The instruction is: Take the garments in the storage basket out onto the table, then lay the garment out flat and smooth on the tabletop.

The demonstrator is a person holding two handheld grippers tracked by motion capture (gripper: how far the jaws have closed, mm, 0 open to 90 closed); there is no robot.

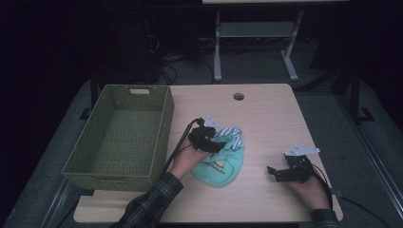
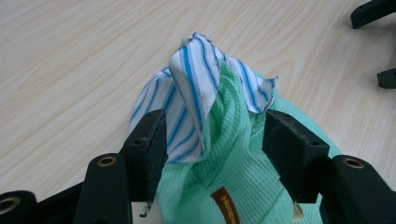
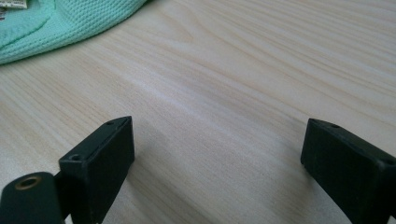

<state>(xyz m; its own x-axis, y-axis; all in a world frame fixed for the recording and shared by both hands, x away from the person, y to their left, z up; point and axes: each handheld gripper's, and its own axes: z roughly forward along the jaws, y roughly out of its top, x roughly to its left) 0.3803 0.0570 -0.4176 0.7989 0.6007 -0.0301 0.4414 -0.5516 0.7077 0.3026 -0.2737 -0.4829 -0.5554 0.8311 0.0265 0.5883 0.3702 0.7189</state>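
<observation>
Green bib on the bench, left tongs spread over it.

The green bib [image 2: 224, 186] with its striped cloth [image 2: 191, 93] lies mid-bench [image 1: 266, 109], bunched between the left tongs [image 2: 212, 140], whose pads stand apart. The right tongs [image 3: 219, 163] rest spread and empty nearby; a wicker basket [image 1: 119, 133] sits left.

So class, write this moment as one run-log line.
left claw: open, astride bunched green bib | right claw: open, nothing between | wicker basket: left of bib

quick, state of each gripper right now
left gripper: open, green bib bunched between the jaws, not clamped
right gripper: open, holding nothing
</observation>
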